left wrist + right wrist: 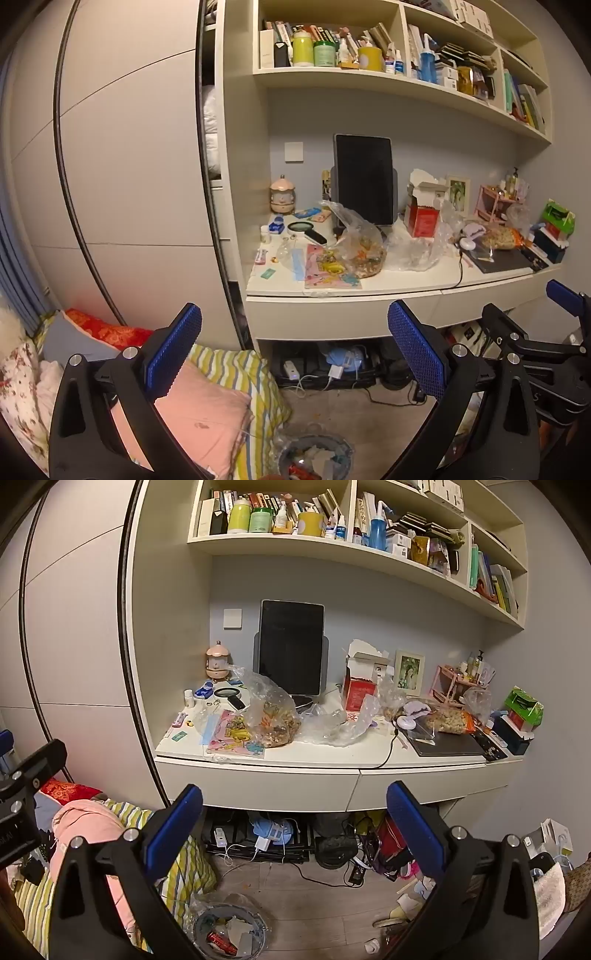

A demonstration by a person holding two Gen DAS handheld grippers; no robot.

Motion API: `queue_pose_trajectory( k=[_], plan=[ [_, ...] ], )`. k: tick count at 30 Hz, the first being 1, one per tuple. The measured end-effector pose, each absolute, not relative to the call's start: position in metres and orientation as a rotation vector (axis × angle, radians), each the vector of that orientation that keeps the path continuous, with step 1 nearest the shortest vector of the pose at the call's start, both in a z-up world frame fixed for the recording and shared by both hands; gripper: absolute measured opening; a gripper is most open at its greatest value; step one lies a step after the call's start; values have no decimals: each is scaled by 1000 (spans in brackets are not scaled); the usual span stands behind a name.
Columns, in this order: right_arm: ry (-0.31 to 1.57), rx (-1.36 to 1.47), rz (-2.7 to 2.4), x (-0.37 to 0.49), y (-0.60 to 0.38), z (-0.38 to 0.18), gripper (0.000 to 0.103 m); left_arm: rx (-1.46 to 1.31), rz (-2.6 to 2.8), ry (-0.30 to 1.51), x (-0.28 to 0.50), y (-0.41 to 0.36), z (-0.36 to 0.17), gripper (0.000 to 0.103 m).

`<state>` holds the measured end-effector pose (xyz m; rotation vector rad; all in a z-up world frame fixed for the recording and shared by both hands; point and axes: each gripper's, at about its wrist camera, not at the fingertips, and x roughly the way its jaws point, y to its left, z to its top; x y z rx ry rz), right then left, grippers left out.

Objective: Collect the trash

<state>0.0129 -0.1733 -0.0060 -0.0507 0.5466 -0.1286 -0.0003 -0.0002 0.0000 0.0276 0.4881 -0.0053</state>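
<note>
Trash on tabletop [332, 755], mid-frame in both views. Main item: clear crumpled plastic bag w/ scraps [271, 716] [360, 245], bottom bulging w/ mixed brown/yellow bits, neck twisted loose and leaning toward upper left of frame; long axis runs lower right to upper left. It sits partly on a pink printed sheet [236, 738] at tabletop front edge. Just right of it: empty clear bag [338, 725] [413, 247], flat, wrinkled, long axis roughly left-right. Behind that, torn red-and-white carton [360, 681] [424, 210], upright, top flaps ripped open. Further right, second clear bag w/ pale snack pieces [448, 720] [500, 238], lying on a dark flat pad.

Black screen [290, 648] stands upright behind the scrap bag.

Bin [231, 932] [314, 459] on floor, bottom centre of frame, lined w/ clear plastic, already holding paper bits and a red wrapper. Striped bedding and a pink pillow at lower left.

Left tool [295, 358]: blue pads spread fully wide, nothing between them, touching nothing; aimed at under-tabletop space. Right tool [295, 838]: same, spread wide, empty, no contact. Right tool also shows at right edge of left-wrist view; left tool at left edge of right-wrist view. Both well apart from the trash, below tabletop edge in frame.
</note>
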Motion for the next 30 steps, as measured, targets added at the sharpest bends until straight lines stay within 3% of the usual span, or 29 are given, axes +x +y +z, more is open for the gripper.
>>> queue_pose_trajectory(
  k=[30],
  plan=[
    [562,-40,-130,14,-172,-9,97,42,2,499,1,-1,-2,98]
  ],
)
